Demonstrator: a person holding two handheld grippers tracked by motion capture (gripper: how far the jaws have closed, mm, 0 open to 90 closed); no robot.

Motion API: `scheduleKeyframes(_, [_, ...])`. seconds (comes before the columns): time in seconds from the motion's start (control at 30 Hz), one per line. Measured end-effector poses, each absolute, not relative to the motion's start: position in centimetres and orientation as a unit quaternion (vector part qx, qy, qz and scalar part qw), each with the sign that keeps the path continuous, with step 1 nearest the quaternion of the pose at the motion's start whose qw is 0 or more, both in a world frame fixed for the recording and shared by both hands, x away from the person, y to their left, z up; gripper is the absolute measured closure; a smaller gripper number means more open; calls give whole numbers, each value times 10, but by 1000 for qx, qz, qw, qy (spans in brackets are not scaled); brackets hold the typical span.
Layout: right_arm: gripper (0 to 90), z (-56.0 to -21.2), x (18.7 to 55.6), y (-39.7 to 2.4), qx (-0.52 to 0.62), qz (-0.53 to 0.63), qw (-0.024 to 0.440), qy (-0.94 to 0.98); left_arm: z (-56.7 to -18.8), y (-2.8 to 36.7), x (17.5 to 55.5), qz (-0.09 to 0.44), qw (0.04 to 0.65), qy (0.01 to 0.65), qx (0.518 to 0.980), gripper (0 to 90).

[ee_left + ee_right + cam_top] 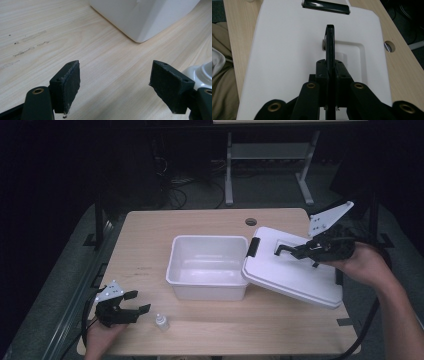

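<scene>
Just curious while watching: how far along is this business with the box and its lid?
The lid is off the white box, which stands open. The right gripper is clamped on the lid's black handle, holding it tilted beside the box. The left gripper waits open by a small bottle, untouched.

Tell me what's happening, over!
Right gripper shut on lid handle, lid tilted beside open tub. Left gripper open, idle near small bottle.

Smooth white plastic lid (292, 270), pale wood-grain table (150, 240)

lid (292, 272) right of bin (207, 267), overlapping rim | bottle (161, 321) before bin, left
</scene>
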State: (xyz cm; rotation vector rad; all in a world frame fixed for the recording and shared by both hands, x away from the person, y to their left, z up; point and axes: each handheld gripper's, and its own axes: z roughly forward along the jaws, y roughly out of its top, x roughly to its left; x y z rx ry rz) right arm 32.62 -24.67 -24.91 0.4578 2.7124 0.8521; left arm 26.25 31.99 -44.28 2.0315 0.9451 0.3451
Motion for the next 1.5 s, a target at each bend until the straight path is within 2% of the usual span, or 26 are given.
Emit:
scheduleKeyframes(0.8, [836,-283,317,-278,184,285,118,933,-443,319,262,140,423,378,811,239])
scheduleKeyframes(1.5, [835,-346,322,-284,211,282,83,932,-444,321,262,139,422,380,812,239])
